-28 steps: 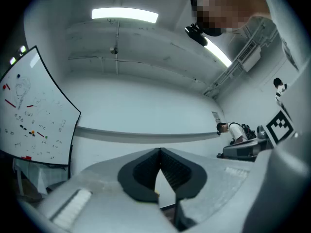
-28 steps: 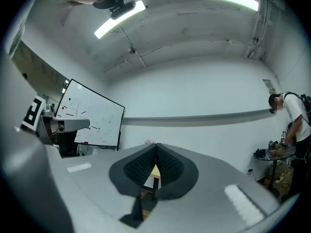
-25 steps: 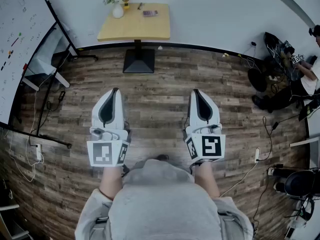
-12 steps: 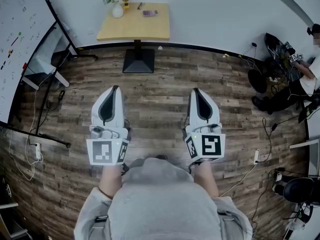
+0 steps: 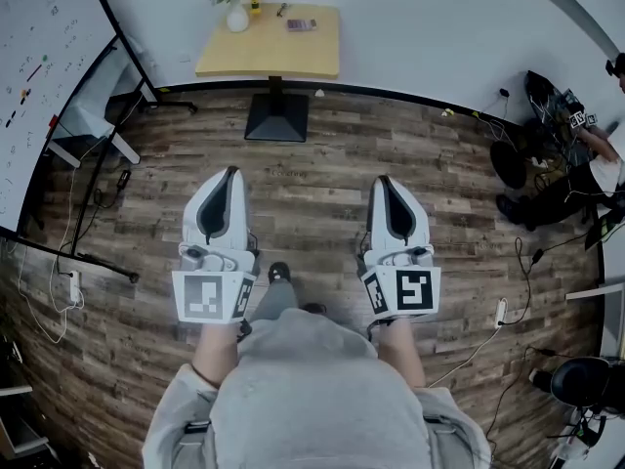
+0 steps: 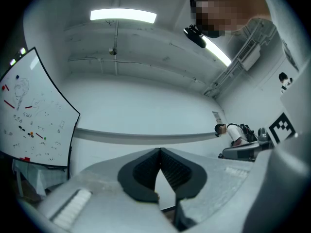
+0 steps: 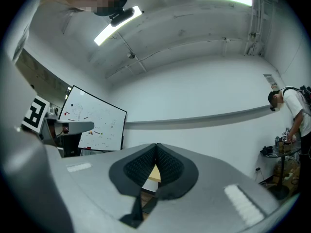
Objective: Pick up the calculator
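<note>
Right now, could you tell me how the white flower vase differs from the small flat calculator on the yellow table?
The white flower vase stands upright; the small flat calculator lies flat. The vase is white; the calculator is darker. Both rest on the yellow table, apart.

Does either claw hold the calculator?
No, the calculator lies on the table far ahead, while the left claw and right claw are shut on nothing.

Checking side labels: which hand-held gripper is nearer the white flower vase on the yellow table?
Left. The left hand-held gripper faces the white flower vase head-on, well short; the right hand-held gripper stands off rightward.
</note>
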`<state>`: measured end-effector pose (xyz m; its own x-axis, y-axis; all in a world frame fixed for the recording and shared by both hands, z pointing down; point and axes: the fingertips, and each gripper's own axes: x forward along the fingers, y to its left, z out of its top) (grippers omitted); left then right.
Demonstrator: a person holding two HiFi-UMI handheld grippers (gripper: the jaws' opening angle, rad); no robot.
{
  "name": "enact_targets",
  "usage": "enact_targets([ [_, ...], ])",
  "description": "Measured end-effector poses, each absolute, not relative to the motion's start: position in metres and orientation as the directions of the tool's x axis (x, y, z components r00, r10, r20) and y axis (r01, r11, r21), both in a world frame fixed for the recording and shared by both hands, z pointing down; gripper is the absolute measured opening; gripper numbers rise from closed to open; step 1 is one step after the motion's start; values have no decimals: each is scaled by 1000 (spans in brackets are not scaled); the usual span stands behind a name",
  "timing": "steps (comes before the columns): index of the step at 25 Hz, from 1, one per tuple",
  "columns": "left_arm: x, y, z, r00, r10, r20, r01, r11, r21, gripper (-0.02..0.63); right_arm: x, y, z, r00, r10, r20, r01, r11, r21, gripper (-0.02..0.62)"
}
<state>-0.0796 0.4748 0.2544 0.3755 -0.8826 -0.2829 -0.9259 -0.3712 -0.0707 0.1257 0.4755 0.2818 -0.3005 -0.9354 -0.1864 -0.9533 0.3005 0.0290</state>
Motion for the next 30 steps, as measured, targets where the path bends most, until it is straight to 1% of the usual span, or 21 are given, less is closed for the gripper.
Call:
enact_targets([
  [7,-78,449,257,375,-884,-280,-926,-371,-69,5,127,445,285,-302,-936,-178,-952,305,15,2],
  [17,-88,384,252,371,-884,-285,-928,-367,-68,5,121,380,275,-295,-937,-187,-955,297,21,2],
  [30,-111,295,239,387,-872,-299,-921,-378,-89,5,97,295,264,-276,-940,-201,-960,278,17,2],
])
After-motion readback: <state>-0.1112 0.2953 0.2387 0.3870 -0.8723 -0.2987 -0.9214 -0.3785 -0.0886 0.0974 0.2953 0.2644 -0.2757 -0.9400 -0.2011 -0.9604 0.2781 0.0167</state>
